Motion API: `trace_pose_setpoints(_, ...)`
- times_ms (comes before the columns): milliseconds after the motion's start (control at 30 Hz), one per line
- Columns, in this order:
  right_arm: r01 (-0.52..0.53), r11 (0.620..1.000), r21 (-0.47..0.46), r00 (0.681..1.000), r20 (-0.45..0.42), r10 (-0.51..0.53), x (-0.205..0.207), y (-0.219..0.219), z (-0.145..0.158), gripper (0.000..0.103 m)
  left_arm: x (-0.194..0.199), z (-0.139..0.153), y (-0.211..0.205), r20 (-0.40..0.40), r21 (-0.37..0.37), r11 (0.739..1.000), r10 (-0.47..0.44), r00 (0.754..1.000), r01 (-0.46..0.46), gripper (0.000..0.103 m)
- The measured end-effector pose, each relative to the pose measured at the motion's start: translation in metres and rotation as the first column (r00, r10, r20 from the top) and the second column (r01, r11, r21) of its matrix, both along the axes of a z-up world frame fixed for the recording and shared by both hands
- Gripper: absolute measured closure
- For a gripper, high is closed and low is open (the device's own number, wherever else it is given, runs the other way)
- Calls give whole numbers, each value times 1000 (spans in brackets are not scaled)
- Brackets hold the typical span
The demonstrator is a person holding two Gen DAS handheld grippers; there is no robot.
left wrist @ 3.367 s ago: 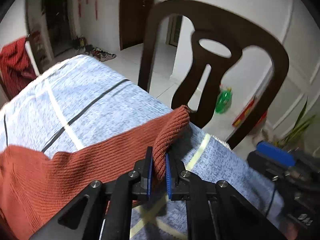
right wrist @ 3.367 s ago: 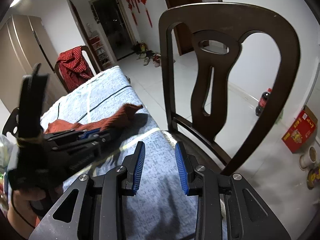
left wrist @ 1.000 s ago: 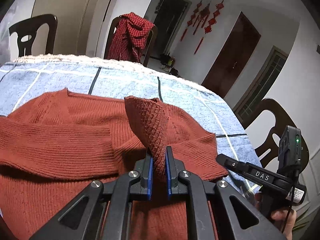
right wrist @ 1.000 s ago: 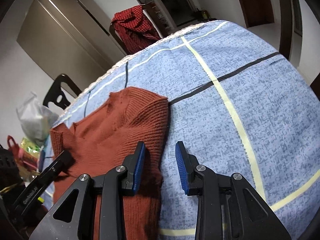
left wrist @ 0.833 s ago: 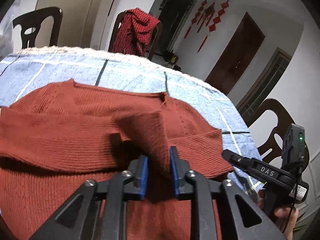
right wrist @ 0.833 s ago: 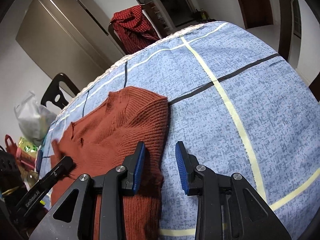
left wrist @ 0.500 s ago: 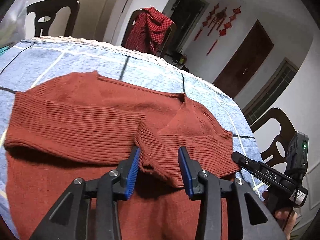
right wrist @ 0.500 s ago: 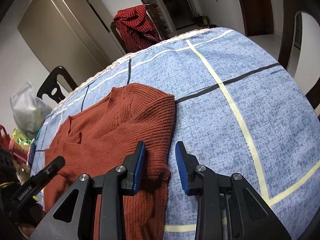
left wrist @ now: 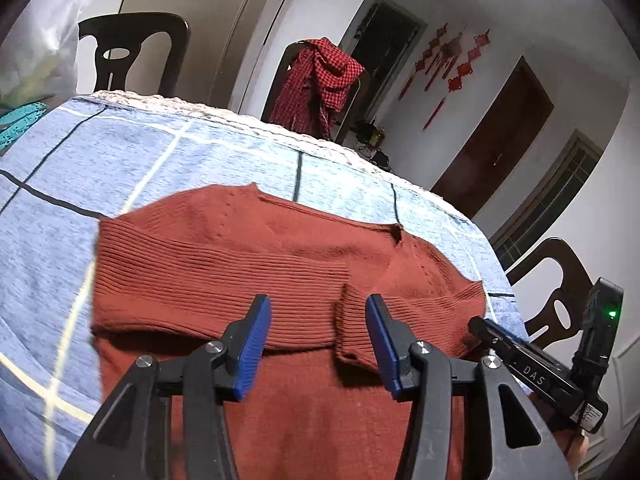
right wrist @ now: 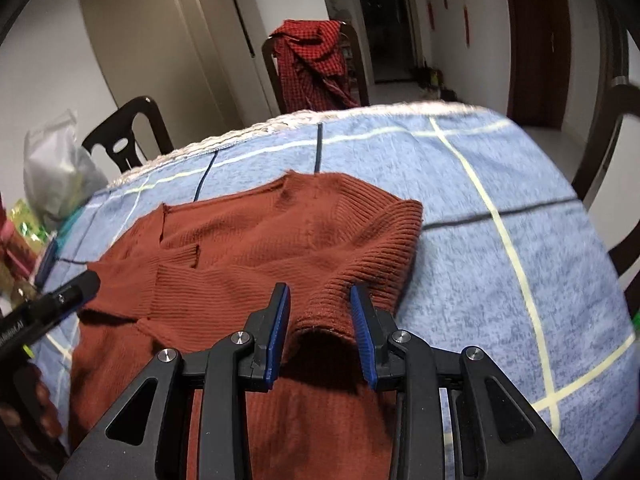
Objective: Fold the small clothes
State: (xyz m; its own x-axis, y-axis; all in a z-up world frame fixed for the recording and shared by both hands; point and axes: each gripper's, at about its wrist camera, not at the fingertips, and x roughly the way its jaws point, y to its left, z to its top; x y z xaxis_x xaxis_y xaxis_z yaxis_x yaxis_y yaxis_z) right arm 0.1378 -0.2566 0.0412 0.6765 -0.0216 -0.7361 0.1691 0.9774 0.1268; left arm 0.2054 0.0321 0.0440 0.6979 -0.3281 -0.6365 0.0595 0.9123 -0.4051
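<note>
A rust-red knitted sweater [left wrist: 248,264] lies flat on the blue checked tablecloth [left wrist: 52,216], with both sleeves folded across its chest. My left gripper [left wrist: 318,344] hovers over its middle and its jaws are opening. The sleeve cuff [left wrist: 352,320] lies loose on the sweater by the right pad, not pinched. In the right wrist view my right gripper [right wrist: 320,332] stands open astride the other sleeve's cuff [right wrist: 326,308]; its pads flank the cuff without squeezing it. The left gripper's finger [right wrist: 80,288] shows at the left edge.
A chair draped with a red checked cloth [left wrist: 320,76] stands behind the table. Another dark chair [left wrist: 132,52] is at the far left, a third [left wrist: 560,288] at the right. A plastic bag [right wrist: 56,168] and packets sit at the table's left end.
My left gripper let go of the sleeve, which dropped across the chest, and drew back with its jaws widening. My right gripper moved left from the bare cloth over the other cuff.
</note>
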Motion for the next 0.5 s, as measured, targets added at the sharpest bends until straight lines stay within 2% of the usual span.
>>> trace_pose_setpoints(67, 59, 996, -60, 998, -17, -60, -1, 4, 1, 71, 1, -3, 5, -15, 19, 1000, 0, 1000, 0, 51)
trace_pose_setpoints(167, 92, 994, -53, 994, -50, -95, -3, -2, -2, 71, 2, -9, 12, -36, 41, 999, -15, 999, 17, 51)
trace_pose_setpoints(233, 116, 988, -102, 991, -48, -122, -5, -1, -1, 71, 4, -13, 15, -56, 57, 998, -20, 998, 24, 51)
trace_pose_setpoints(300, 76, 994, -85, 997, -11, -77, -7, 5, 4, 71, 5, -17, 18, -77, 70, 997, -31, 997, 36, 51)
trace_pose_setpoints(400, -81, 996, 47, 997, 8, 81, 2, 20, 5, 71, 6, -25, 21, -119, 93, 995, -31, 992, 42, 51)
trace_pose_setpoints(500, -240, 970, 48, 971, -4, 241, 13, 49, -1, 71, 2, -27, 27, -125, 84, 996, -24, 992, 35, 51)
